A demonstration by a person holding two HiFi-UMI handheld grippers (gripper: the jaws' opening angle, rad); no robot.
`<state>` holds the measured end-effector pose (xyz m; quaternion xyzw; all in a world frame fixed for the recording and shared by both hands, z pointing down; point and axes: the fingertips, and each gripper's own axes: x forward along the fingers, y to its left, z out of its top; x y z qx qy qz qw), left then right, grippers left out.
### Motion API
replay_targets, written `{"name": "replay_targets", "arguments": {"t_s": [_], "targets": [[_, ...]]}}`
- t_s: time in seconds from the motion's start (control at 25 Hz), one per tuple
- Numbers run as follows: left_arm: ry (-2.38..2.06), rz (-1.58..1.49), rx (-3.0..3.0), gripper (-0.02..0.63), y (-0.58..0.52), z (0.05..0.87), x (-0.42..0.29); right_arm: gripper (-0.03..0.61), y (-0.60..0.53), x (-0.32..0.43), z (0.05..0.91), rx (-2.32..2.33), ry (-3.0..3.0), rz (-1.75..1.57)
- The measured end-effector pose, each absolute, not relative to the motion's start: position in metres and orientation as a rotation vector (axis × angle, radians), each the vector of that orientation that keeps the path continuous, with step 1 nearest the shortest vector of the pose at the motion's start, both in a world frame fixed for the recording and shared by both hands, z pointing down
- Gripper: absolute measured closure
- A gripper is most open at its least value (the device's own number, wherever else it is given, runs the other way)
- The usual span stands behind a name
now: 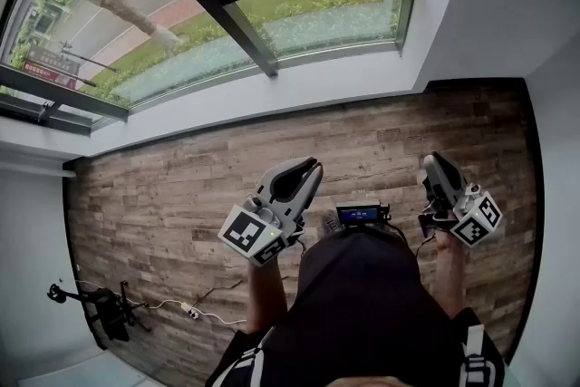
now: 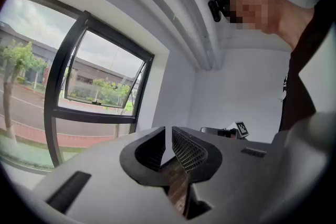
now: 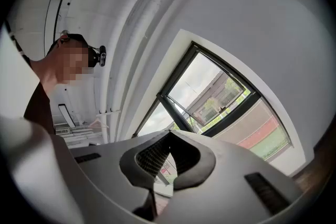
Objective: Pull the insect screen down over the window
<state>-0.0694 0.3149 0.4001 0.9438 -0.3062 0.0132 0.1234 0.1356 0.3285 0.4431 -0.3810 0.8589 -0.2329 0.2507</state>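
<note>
The window (image 1: 245,23) with its dark frame fills the top of the head view, and one sash is tilted open. No insect screen shows over the glass. My left gripper (image 1: 313,166) hangs at waist height above the floor, pointing toward the window and well short of it. In the left gripper view its jaws (image 2: 168,131) stand a narrow slit apart with nothing between them, and the window (image 2: 100,86) lies off to their left. My right gripper (image 1: 430,160) is held beside it. Its tips (image 3: 169,135) meet with nothing between them, and the window (image 3: 210,92) is ahead.
A wood-plank floor (image 1: 181,186) runs up to the white wall (image 1: 272,104) under the window. A small black stand with a cable (image 1: 100,308) lies at the lower left. A device with a screen (image 1: 360,214) sits at the person's waist. A white wall (image 1: 553,149) closes the right side.
</note>
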Motion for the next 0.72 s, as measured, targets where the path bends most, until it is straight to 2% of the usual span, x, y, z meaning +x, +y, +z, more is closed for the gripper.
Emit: {"name": "replay_targets", "arguments": {"t_s": [0.72], "targets": [[-0.885,0.171,2.747,0.568,0.319,0.412,-0.028,0.572,0.330,0.165,0.462,-1.007,2.334,-0.696]]}}
